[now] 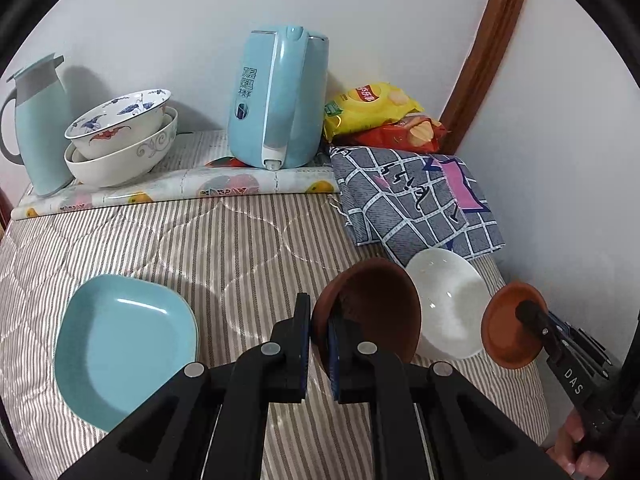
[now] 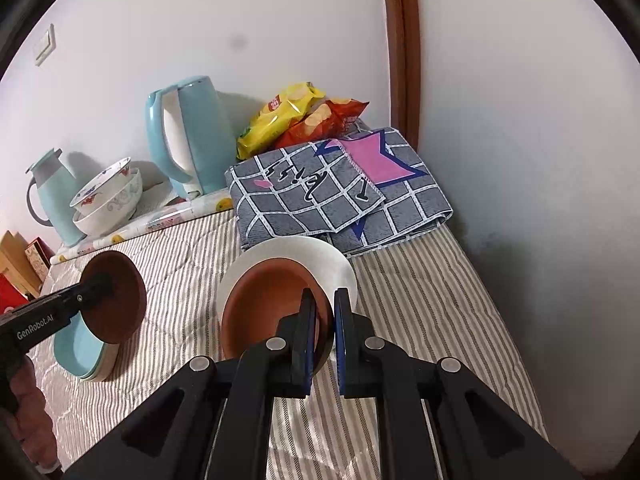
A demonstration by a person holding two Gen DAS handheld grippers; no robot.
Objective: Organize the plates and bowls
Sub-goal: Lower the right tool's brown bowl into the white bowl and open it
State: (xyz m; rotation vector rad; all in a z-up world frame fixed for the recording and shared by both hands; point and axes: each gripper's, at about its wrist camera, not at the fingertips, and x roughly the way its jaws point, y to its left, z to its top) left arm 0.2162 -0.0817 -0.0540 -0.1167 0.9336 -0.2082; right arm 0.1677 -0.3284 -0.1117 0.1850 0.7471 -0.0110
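Just beside the white bowl (image 2: pixel 320 256), on its near side, the right gripper (image 2: pixel 324 332) pinches the rim of a small brown bowl (image 2: pixel 264 308), its jaws narrowed onto the wall with one finger inside and one outside. That bowl hangs tilted, mouth turned toward the camera and slightly up, overlapping the white bowl's opening, so by my reading the coming move is a short lowering into it. Left of the white bowl, the left gripper (image 1: pixel 318 344) likewise clamps a larger brown bowl (image 1: pixel 372 304) by its rim, tipped on edge, mouth facing roughly sideways. Farther left of the white bowl, the blue plate (image 1: pixel 124 344) lies flat on the striped quilt (image 1: pixel 224 240). The right hand is plainly nearer the white bowl; neither round bowl has a long axis to speak of.
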